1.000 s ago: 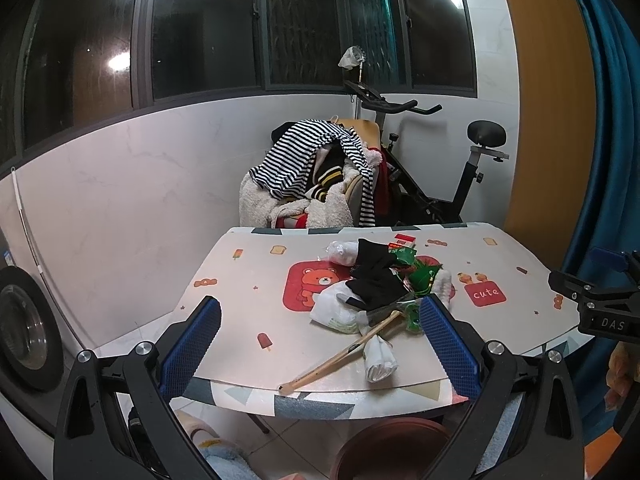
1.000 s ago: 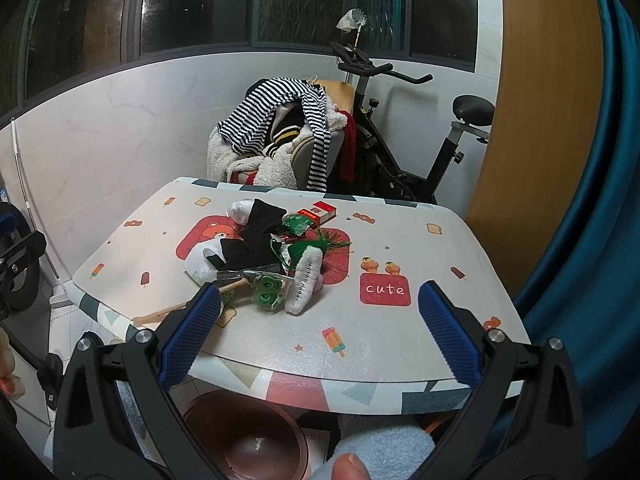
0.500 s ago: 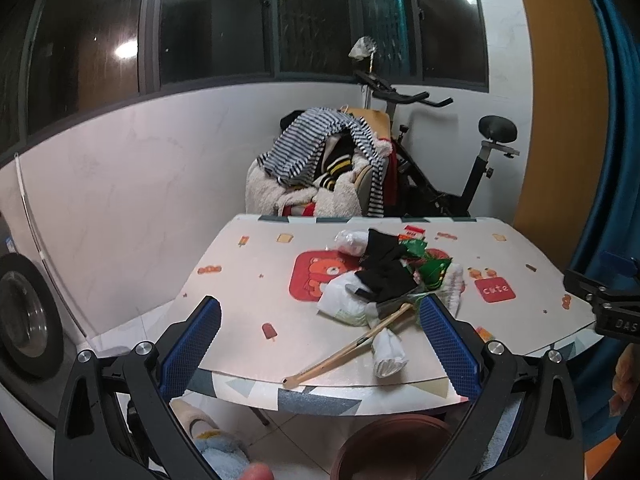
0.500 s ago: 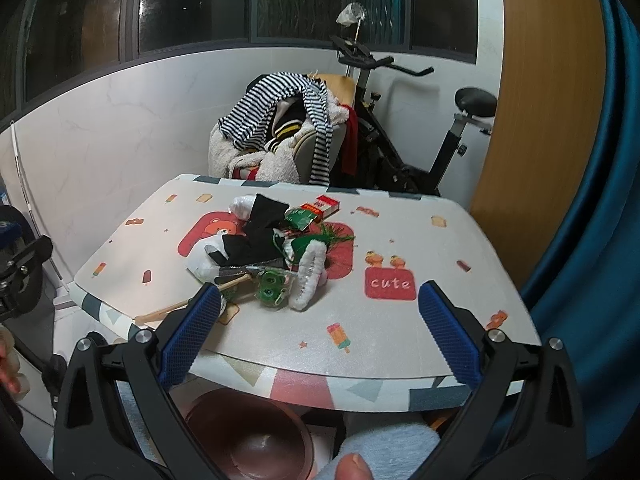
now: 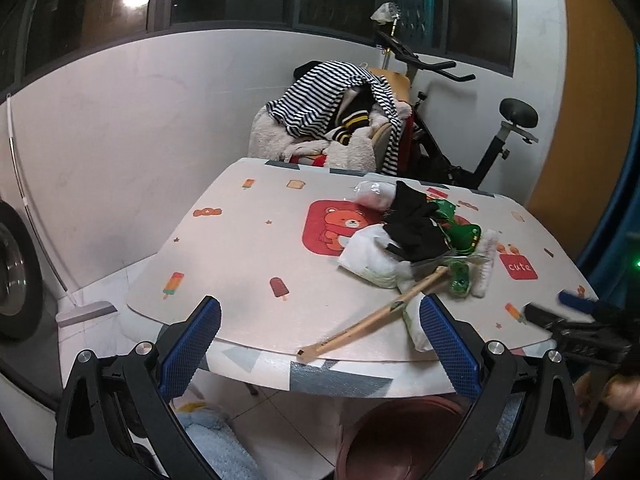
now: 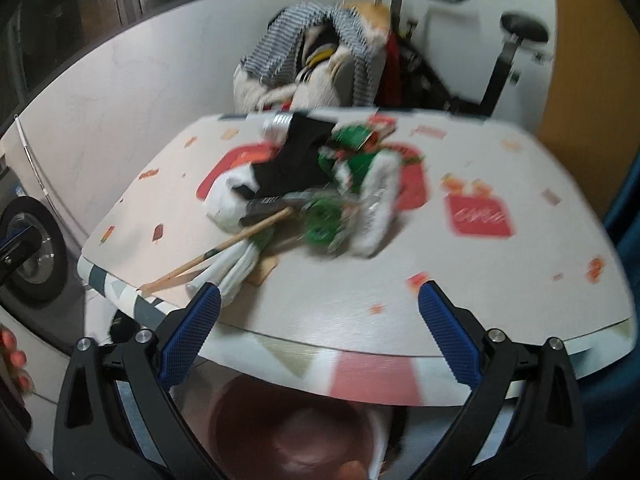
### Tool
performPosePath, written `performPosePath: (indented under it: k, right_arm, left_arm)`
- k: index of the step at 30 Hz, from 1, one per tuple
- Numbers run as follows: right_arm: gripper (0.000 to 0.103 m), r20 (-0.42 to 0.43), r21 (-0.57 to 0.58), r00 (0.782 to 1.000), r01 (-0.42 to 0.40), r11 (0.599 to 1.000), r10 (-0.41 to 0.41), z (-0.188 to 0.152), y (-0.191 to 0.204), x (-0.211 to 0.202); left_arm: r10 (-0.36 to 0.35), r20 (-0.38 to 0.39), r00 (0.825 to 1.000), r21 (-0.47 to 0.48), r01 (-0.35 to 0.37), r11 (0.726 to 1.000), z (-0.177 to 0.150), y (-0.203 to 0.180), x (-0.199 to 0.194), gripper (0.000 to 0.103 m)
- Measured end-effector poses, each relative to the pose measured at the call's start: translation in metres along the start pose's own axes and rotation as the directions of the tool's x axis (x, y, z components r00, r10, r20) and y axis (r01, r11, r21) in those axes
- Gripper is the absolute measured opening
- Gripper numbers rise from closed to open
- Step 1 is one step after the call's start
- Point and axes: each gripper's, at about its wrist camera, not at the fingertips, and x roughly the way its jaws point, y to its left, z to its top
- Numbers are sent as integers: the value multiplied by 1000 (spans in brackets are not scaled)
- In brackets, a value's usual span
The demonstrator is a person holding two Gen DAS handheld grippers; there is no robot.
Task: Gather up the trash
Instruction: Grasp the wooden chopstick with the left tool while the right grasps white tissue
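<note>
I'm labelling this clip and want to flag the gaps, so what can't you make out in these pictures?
- Trash pile, right wrist view: motion blur smears the items together.
- Brown bin, left wrist view: the table edge and the left hand-held gripper cover most of it; its contents are not visible.
- Right hand-held gripper, left wrist view: cut off at the frame edge.

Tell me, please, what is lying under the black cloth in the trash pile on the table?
Under the black cloth lie a white plastic bag and green wrappers. Anything directly beneath its middle is covered.
</note>
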Motion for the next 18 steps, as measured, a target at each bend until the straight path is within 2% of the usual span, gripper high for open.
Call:
performPosePath:
  k: [5, 7, 9, 12, 16, 17, 18]
  right_arm:
    - [97, -68, -58, 996, -61, 996, 57, 5, 34, 47]
    - [97, -92, -49, 994, -64, 997, 59, 10, 40, 59]
    - [97, -83, -18, 995, -65, 998, 63, 16, 38, 62]
    - [97, -59, 0, 997, -43, 999, 42, 21, 28, 63]
    - [97, -70, 50, 998, -8, 999, 11, 24, -3, 65]
    - [97, -69, 66, 998, -8, 998, 12, 25, -12, 64]
    - [97, -66, 78, 998, -5, 997, 10, 26, -19, 63]
  left_arm:
    - [28, 4, 1000, -28, -28, 999, -4, 16, 15, 97]
    - [37, 12, 999, -30, -37, 999, -5, 21, 18, 97]
    - [31, 12, 999, -18, -31, 999, -7, 24, 23, 97]
    - [-19, -11, 1000, 12, 19, 1000, -10, 23, 37, 97]
    - [-159, -121, 980, 19, 163, 986, -17, 15, 72, 97]
    - [-184, -126, 975, 29, 189, 982, -18, 9, 79, 93]
    - [-196, -134, 971, 45, 204, 978, -20, 4, 85, 80]
